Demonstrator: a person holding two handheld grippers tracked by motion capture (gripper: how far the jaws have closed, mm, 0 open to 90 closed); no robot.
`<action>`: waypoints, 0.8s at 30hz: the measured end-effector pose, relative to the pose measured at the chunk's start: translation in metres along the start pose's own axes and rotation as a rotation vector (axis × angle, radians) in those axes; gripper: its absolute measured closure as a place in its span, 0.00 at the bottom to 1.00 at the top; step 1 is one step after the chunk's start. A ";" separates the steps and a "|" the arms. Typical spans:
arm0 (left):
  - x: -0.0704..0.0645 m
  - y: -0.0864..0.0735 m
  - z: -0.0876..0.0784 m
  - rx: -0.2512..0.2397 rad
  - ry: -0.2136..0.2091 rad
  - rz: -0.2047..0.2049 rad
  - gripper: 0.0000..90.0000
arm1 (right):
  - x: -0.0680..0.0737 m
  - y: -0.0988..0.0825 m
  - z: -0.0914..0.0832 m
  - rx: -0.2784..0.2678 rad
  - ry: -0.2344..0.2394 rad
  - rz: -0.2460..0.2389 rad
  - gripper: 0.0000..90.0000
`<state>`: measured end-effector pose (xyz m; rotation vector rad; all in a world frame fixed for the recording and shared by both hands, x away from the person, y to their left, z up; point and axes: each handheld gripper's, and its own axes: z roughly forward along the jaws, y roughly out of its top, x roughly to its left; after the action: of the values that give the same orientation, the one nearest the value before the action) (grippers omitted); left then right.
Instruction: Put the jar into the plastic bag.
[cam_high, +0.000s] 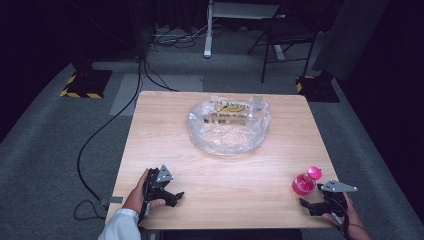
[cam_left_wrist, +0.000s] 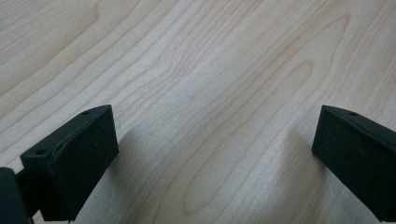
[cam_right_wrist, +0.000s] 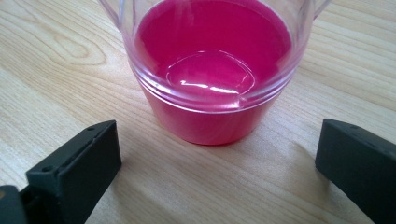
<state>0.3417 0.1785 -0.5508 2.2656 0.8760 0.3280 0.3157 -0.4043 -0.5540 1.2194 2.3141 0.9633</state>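
We hold our right gripper (cam_right_wrist: 217, 175) with jaws spread wide (nothing between them) facing the pink bottle (cam_right_wrist: 212, 70), ready to straddle it; our left gripper (cam_left_wrist: 212, 165) idles on the bench (cam_high: 165, 135), jaws apart too.

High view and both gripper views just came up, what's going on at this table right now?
A person holds a gripper in each hand at a wooden table. The right gripper is open and aimed at a clear cup of pink liquid standing just ahead of its jaws, not gripped yet. The left gripper is open over bare wood, holding nothing. A crumpled clear plastic bag lies at the far middle, untouched.
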 end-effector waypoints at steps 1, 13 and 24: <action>0.000 0.000 0.000 0.000 0.000 0.000 0.00 | 0.000 0.000 0.000 0.000 0.000 0.000 0.00; 0.000 0.000 0.000 -0.001 -0.001 0.005 0.00 | -0.004 0.002 -0.006 0.043 -0.024 0.018 0.04; 0.001 -0.001 0.000 -0.002 -0.002 0.007 0.00 | -0.002 0.010 -0.019 0.020 -0.051 -0.011 0.04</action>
<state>0.3419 0.1794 -0.5509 2.2678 0.8668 0.3300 0.3112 -0.4095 -0.5336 1.2240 2.2938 0.8977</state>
